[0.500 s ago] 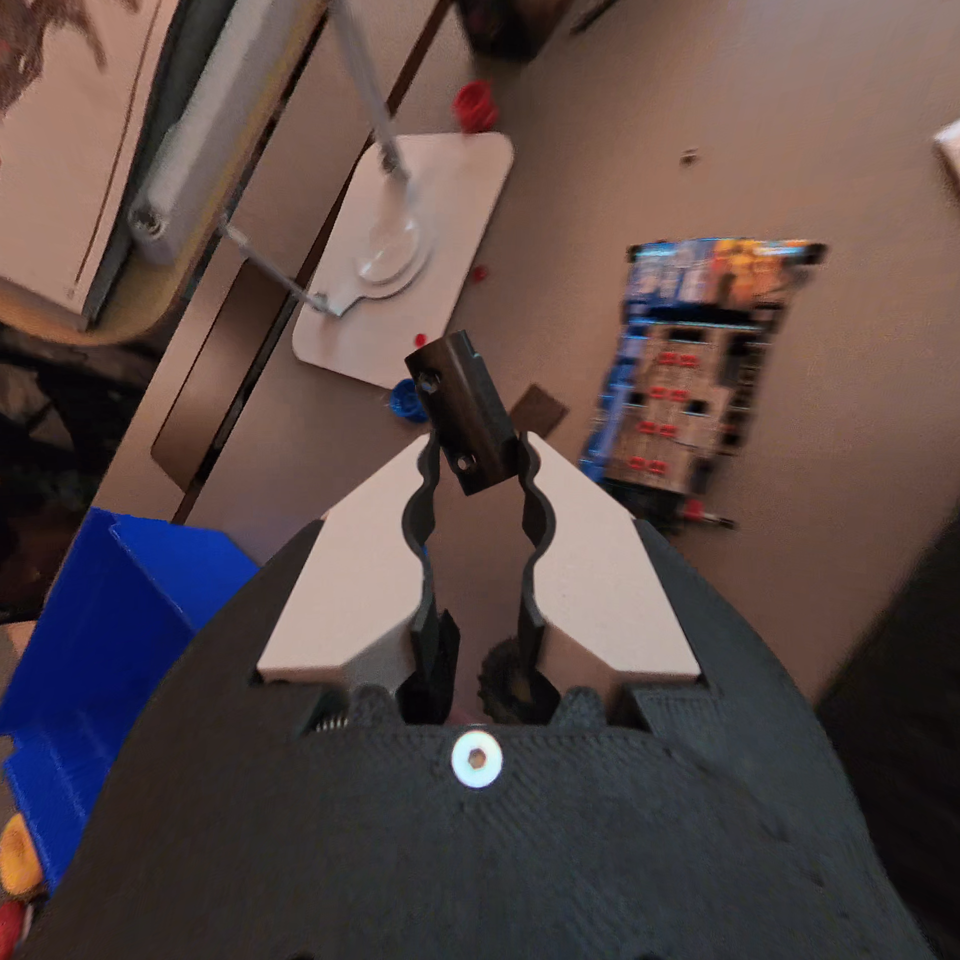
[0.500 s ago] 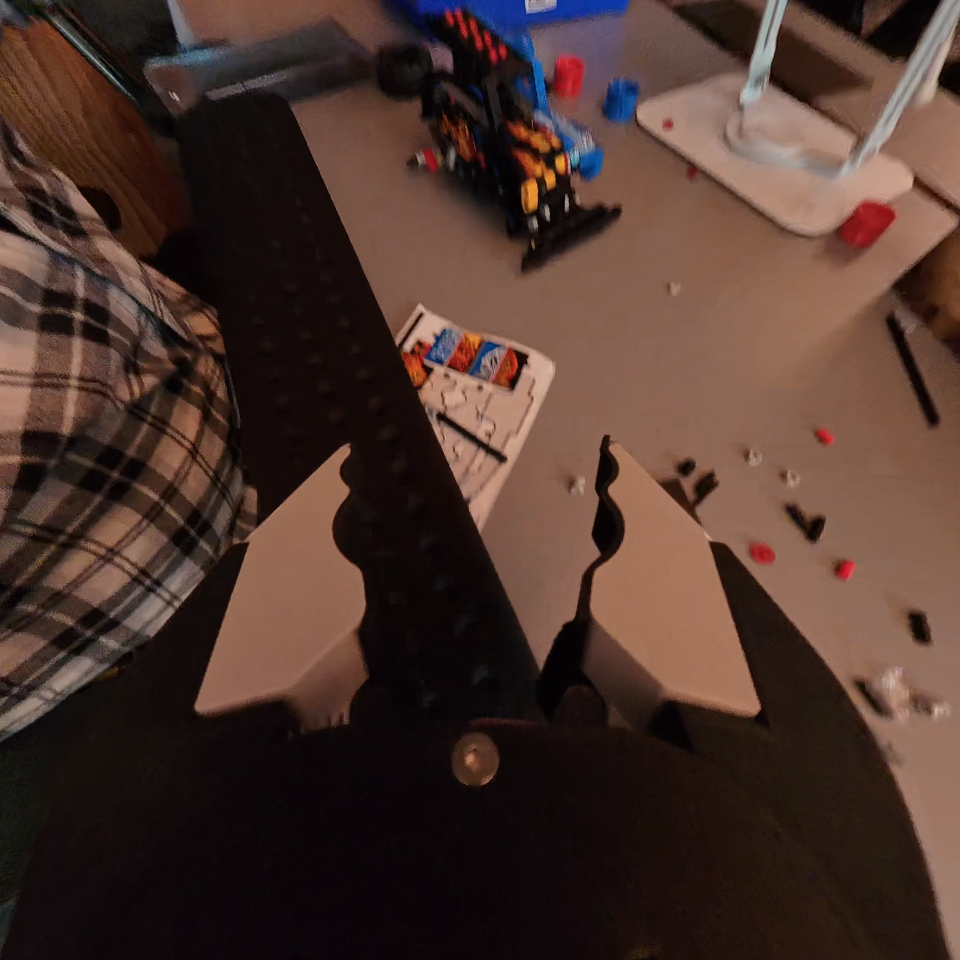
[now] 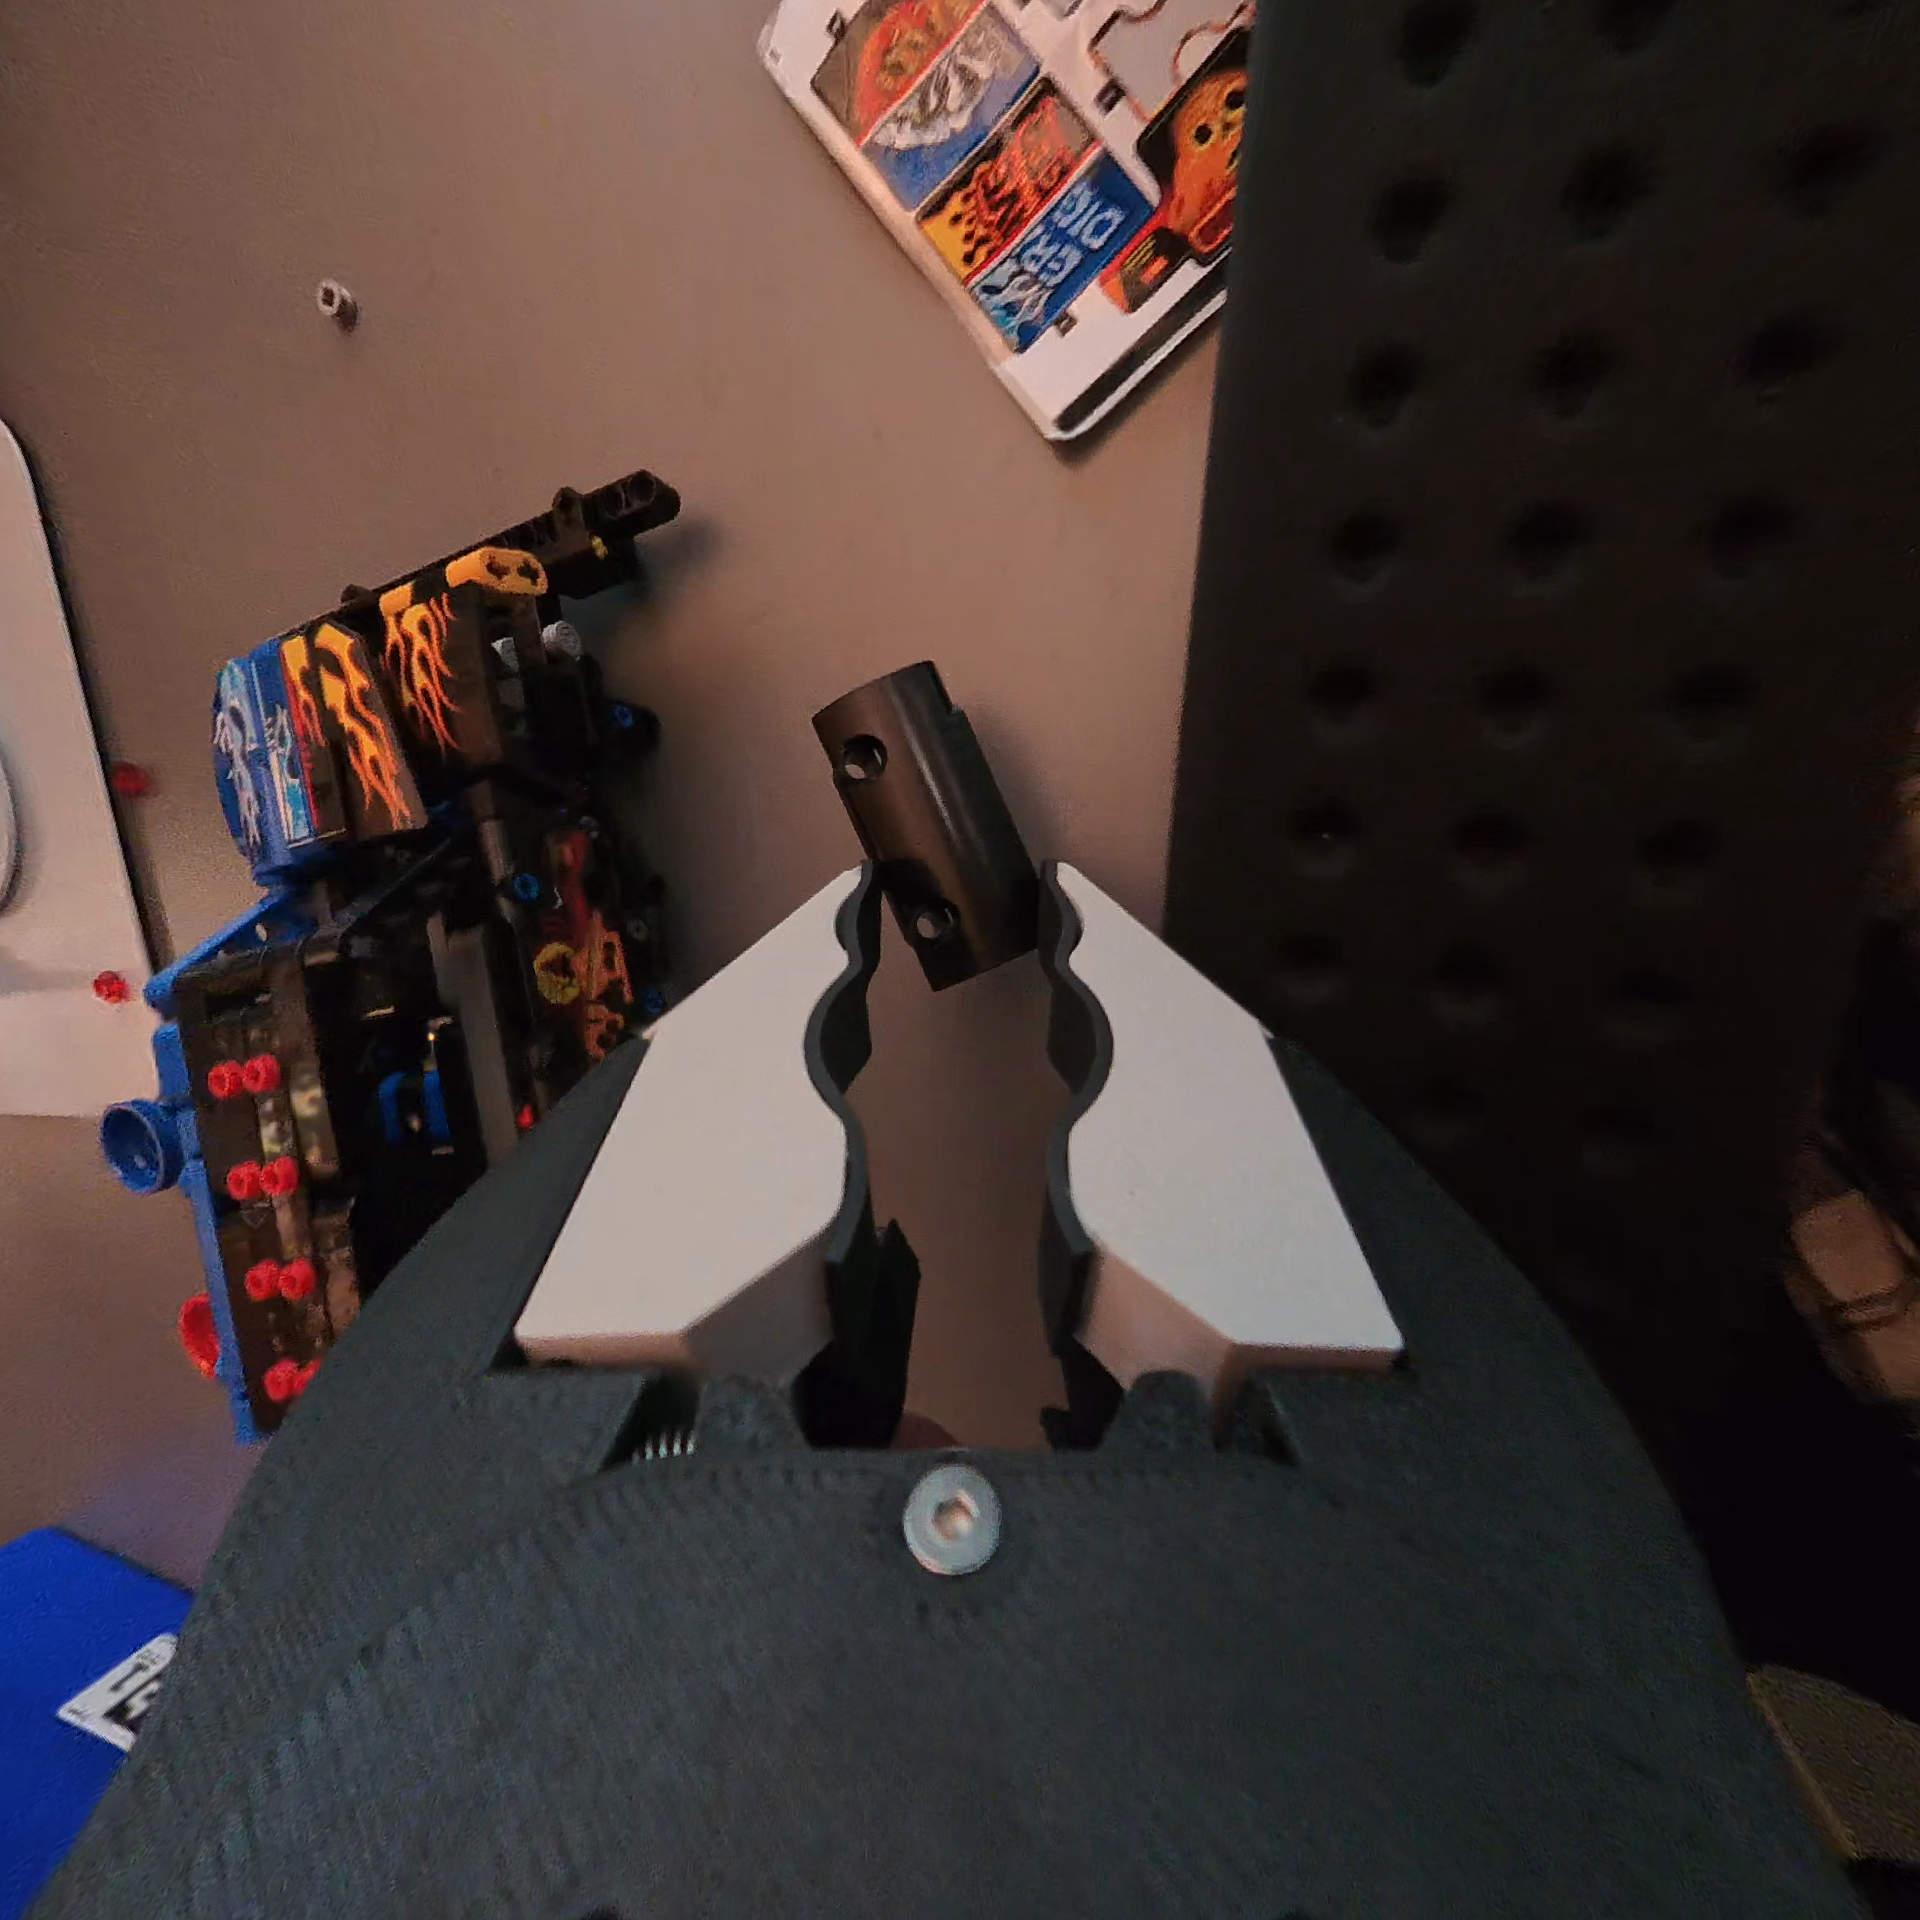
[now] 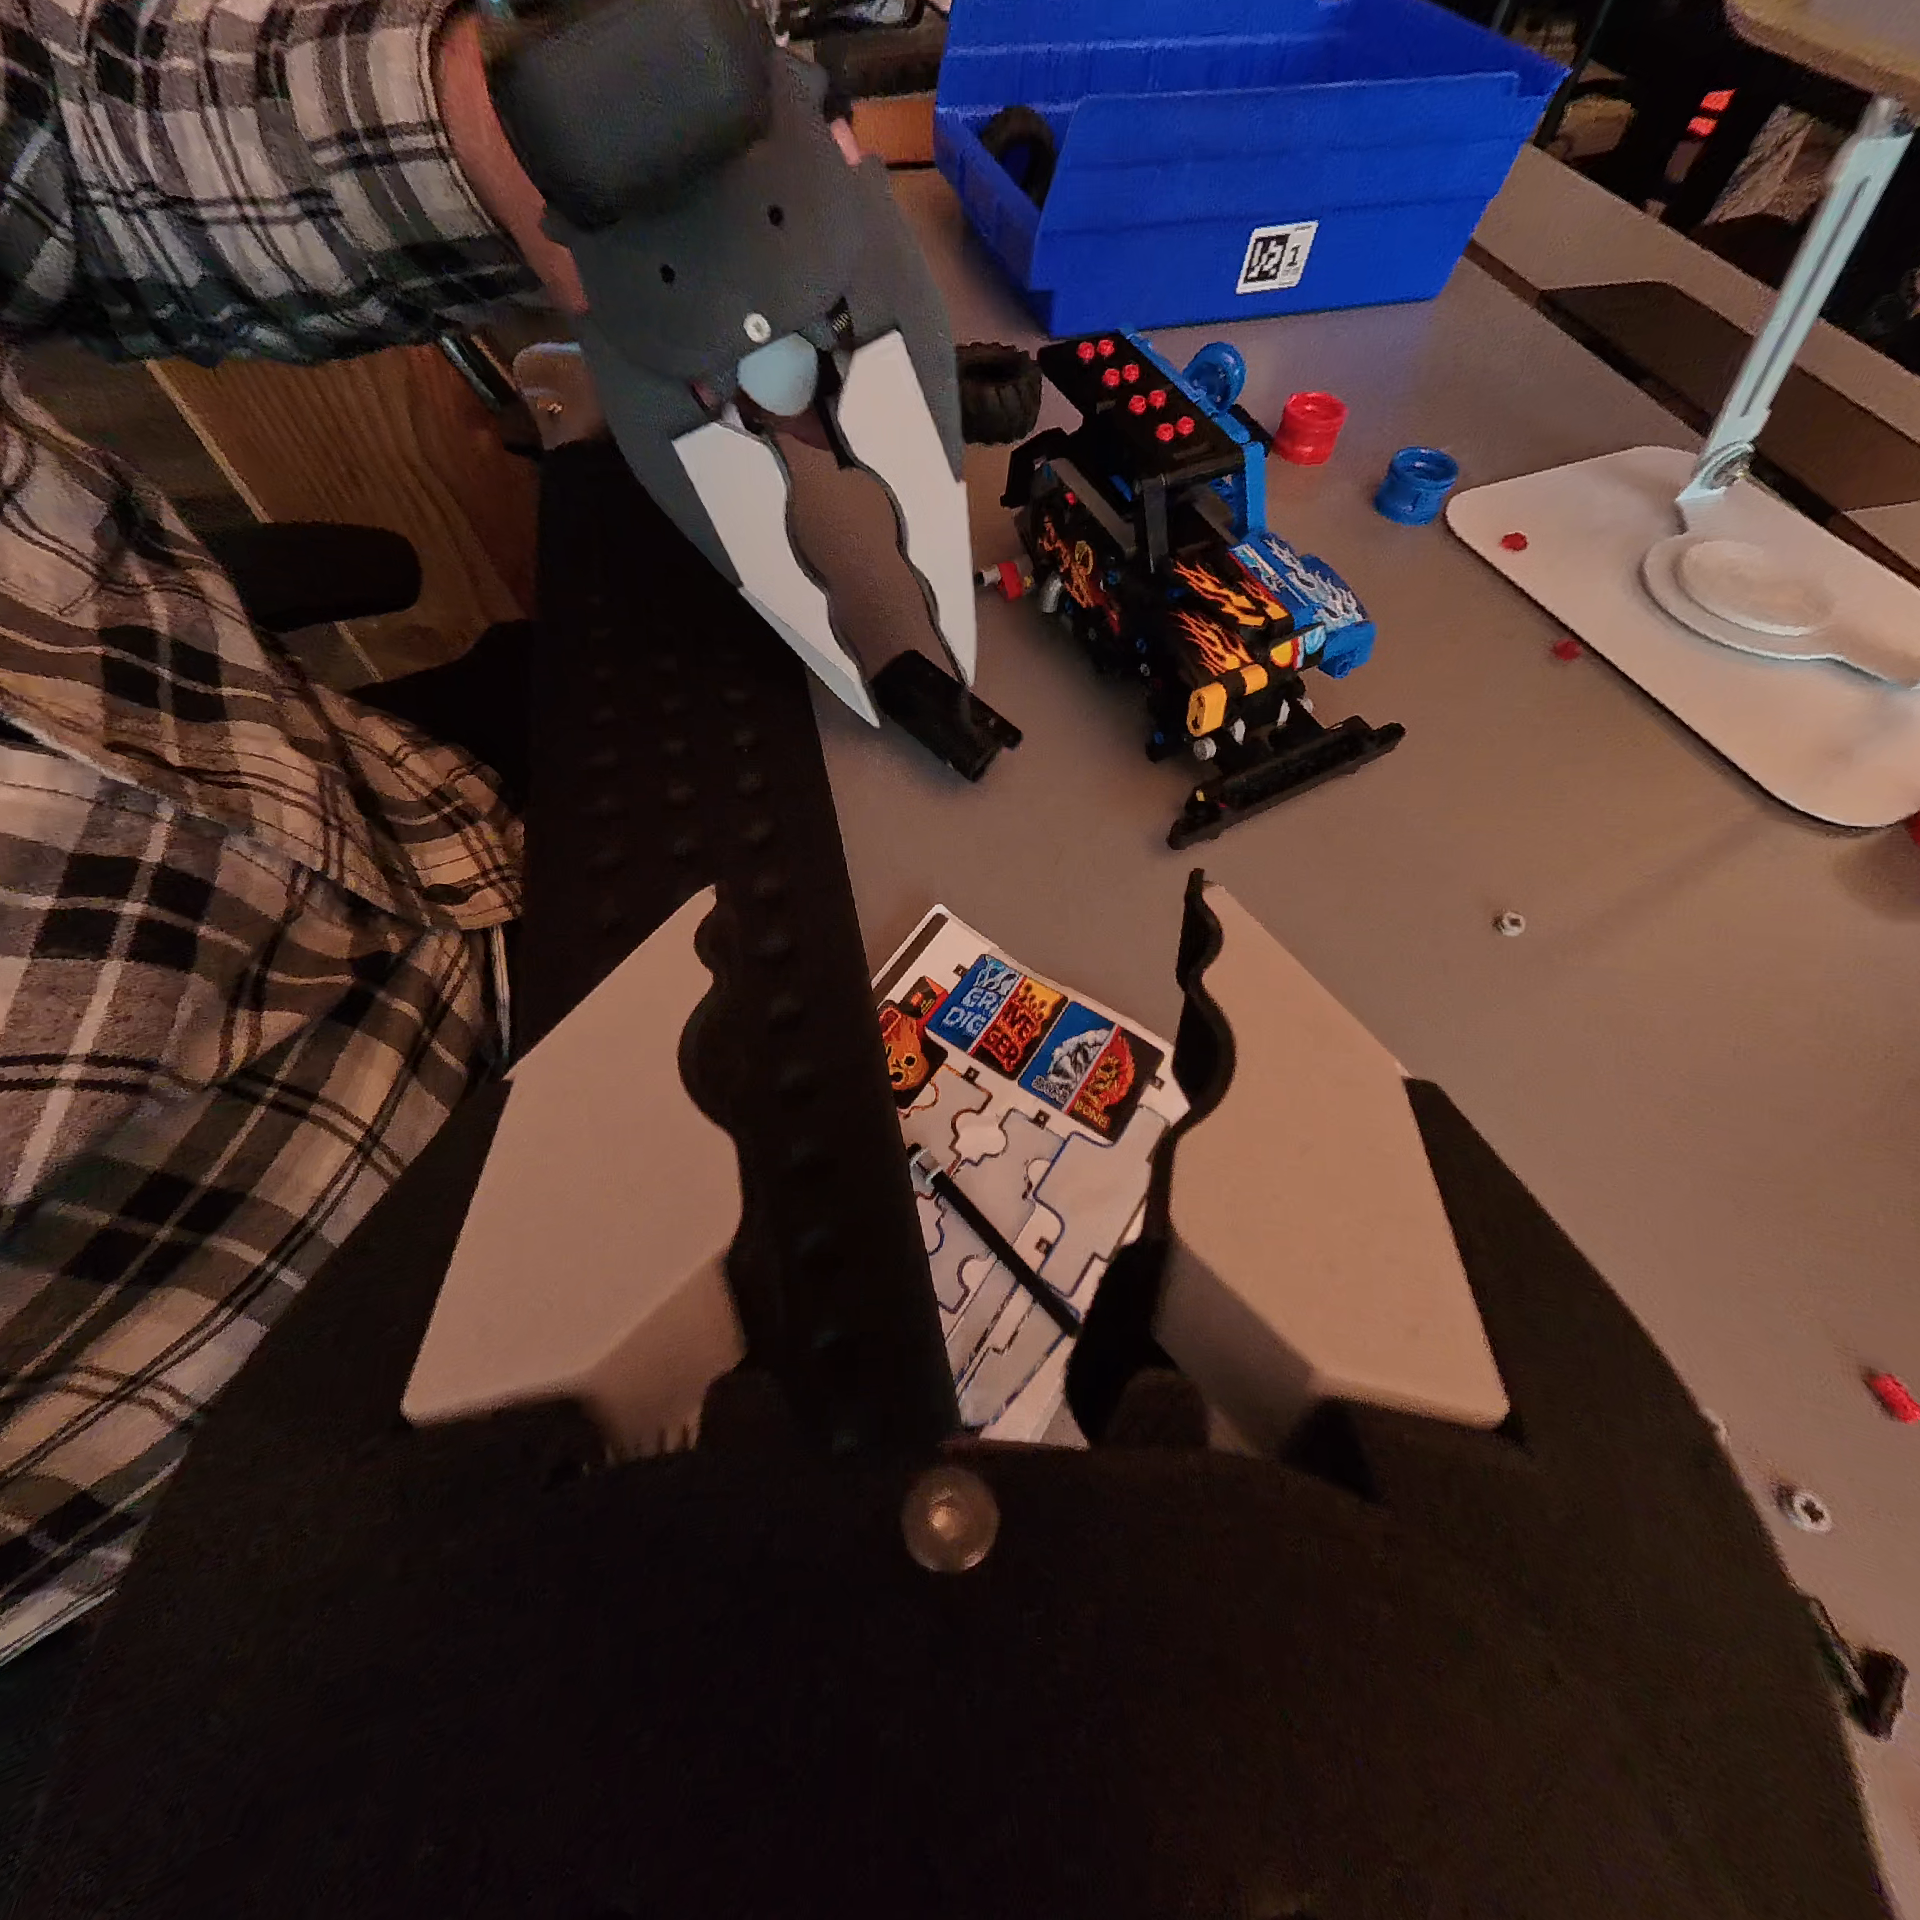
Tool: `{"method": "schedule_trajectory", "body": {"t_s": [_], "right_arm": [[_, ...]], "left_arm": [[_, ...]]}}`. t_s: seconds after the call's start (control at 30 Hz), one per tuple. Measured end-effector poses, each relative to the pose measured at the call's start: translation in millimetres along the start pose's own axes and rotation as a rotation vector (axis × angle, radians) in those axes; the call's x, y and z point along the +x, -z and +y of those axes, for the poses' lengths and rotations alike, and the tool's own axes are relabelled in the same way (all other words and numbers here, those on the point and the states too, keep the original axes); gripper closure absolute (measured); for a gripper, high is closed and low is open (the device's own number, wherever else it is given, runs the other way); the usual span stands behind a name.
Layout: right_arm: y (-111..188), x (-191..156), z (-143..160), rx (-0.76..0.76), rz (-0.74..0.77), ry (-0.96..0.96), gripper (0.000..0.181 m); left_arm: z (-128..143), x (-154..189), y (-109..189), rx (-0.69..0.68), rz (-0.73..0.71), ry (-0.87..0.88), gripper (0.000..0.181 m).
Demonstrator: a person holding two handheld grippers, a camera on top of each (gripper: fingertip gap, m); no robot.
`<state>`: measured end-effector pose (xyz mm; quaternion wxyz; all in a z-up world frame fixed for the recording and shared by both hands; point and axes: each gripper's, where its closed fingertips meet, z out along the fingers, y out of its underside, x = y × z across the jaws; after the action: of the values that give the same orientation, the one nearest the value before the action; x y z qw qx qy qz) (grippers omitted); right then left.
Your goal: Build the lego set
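While the left tool (image 3: 951,894) pinches a short black cylindrical piece (image 3: 925,821) at its fingertips, the piece angles up out of them, two round holes showing along its side. From the right wrist view this same left tool (image 4: 914,707) hangs just over the bench (image 4: 1558,1039) close to its near edge, the black piece (image 4: 940,712) perhaps touching the surface; dim light makes that hard to judge. The right tool (image 4: 951,1039) stands wide open with nothing between its fingers, poised above the sticker sheet (image 4: 1023,1101), which lies at the near edge against a black perforated strip (image 4: 727,790). A thin black axle (image 4: 992,1242) rests on the sheet. The partly built lego truck (image 4: 1174,582), blue and black with flame panels and red studs, sits farther in, just beside the left tool, without wheels. A black tyre (image 4: 995,393), a red hub (image 4: 1309,426) and a blue hub (image 4: 1415,483) lie near it, before the blue bin (image 4: 1226,177) at the far edge.
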<state>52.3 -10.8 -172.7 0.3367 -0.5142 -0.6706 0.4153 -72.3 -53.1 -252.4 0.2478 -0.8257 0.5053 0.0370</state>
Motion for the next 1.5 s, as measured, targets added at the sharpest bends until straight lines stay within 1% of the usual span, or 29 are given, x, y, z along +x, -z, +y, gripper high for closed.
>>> {"method": "schedule_trajectory", "body": {"t_s": [0.03,0.1,0.2,0.27,0.33,0.37,0.4,0.47,0.5,0.53,0.57,0.63,0.67,0.7,0.77,0.8,0.87,0.97,1.0,1.03,1.1,1.2,1.37,1.5], "right_arm": [[-4,0,0,-0.009,-0.006,0.006,0.098],[-10,1,0,-0.029,-0.015,0.010,0.098],[-16,6,4,-0.057,-0.014,0.018,0.099],[-16,10,5,-0.054,-0.014,0.014,0.099],[-16,17,7,-0.044,-0.007,0.001,0.100],[-16,21,8,-0.039,-0.002,-0.008,0.102],[-16,25,10,-0.031,0.003,-0.016,0.102],[-18,30,12,-0.011,0.009,-0.031,0.104],[-19,31,13,0.000,0.008,-0.036,0.105],[-20,32,14,0.011,0.008,-0.041,0.106],[-21,33,16,0.019,0.007,-0.047,0.107],[-22,34,20,0.026,0.001,-0.066,0.109],[-23,34,22,0.031,-0.002,-0.070,0.109],[-22,33,22,0.038,-0.004,-0.071,0.109],[-22,34,22,0.046,0.000,-0.066,0.111],[-21,36,23,0.045,0.007,-0.064,0.112],[-20,40,24,0.047,0.017,-0.064,0.113],[-19,43,25,0.053,0.028,-0.067,0.113],[-19,43,26,0.054,0.030,-0.067,0.113],[-19,43,26,0.056,0.030,-0.066,0.113],[-19,42,26,0.055,0.029,-0.063,0.114],[-19,41,27,0.051,0.025,-0.061,0.113],[-21,41,30,0.039,0.027,-0.061,0.113],[-22,42,31,0.032,0.030,-0.062,0.113]], "left_arm": [[0,-1,-5,-0.004,0.001,-0.002,0.152],[3,0,-13,-0.012,0.016,0.009,0.149],[4,-9,-5,0.024,-0.032,0.051,0.131],[7,-26,14,0.070,-0.115,0.079,0.129],[9,-52,41,0.140,-0.223,0.123,0.128],[12,-68,53,0.172,-0.281,0.156,0.122],[19,-80,61,0.178,-0.313,0.192,0.114],[46,-95,61,0.095,-0.310,0.246,0.101],[58,-102,58,0.058,-0.327,0.256,0.098],[65,-105,54,0.047,-0.310,0.268,0.098],[69,-102,47,0.053,-0.257,0.294,0.099],[64,-99,37,0.122,-0.193,0.332,0.108],[60,-99,35,0.151,-0.185,0.347,0.109],[58,-102,35,0.169,-0.205,0.342,0.116],[53,-101,33,0.185,-0.237,0.314,0.117],[49,-100,34,0.192,-0.277,0.278,0.117],[40,-98,36,0.182,-0.387,0.165,0.117],[33,-98,42,0.097,-0.628,-0.069,0.117],[30,-95,43,0.096,-0.675,-0.123,0.118],[26,-93,46,0.101,-0.726,-0.174,0.127],[18,-85,46,0.105,-0.778,-0.247,0.127],[14,-82,45,0.097,-0.814,-0.295,0.128],[13,-84,43,0.096,-0.814,-0.300,0.128],[11,-90,40,0.097,-0.765,-0.240,0.128]]}}
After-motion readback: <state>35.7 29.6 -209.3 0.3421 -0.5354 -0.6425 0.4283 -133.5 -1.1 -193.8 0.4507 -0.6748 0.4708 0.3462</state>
